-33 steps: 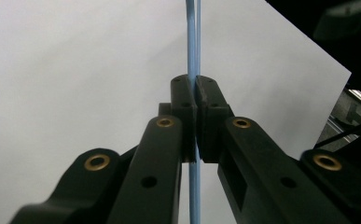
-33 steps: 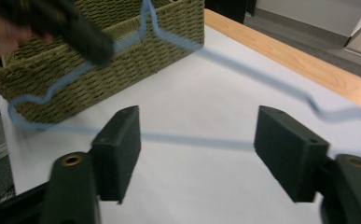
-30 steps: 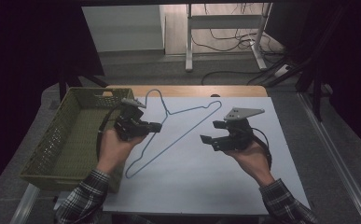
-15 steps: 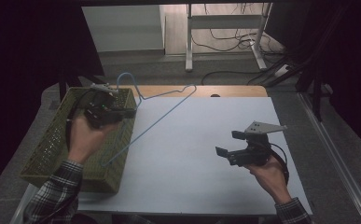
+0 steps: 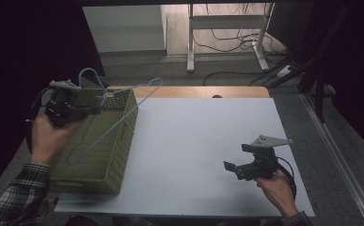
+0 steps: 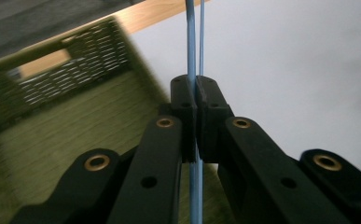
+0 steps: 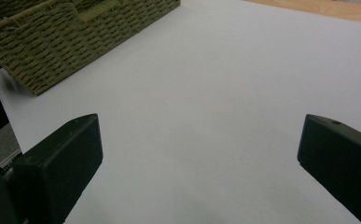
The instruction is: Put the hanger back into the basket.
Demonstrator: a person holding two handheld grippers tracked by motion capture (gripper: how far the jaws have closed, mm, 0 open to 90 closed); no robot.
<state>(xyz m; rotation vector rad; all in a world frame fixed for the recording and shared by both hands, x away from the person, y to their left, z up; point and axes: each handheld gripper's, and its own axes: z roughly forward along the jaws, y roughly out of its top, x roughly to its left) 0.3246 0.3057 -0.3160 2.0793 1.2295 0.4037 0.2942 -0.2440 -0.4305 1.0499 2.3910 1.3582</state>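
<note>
Left gripper [image 5: 92, 109] is clenched on a blue wire hanger [image 5: 118, 120], its two black jaws pressed together with the thin wire running straight up between them, as the left gripper view shows plainly [image 6: 196, 109]. Holding the wire at one narrow spot gives the person a firm pinch on something too slim to grab any other way, and it lets the rest of the hanger swing free. In the high view the hanger hangs tilted above the green woven basket [image 5: 118, 172] at the left of the table: its hook curls up at the far left, one long side slants down into the basket, and its far corner reaches past the basket's right rim over the white sheet [image 5: 193, 141]. Whether its low end touches the basket floor cannot be told. The tilt looks chosen to feed the long frame in, since the hanger seems about as long as the basket.

Right gripper [image 5: 236, 169] rests low over the near right part of the white sheet, well apart from the basket, with its jaws spread wide and nothing between them; in its own view [image 7: 199, 154] bare sheet lies between the jaws. Judging from its place, that hand is simply parked out of the way while the left hand does the carrying.
</note>
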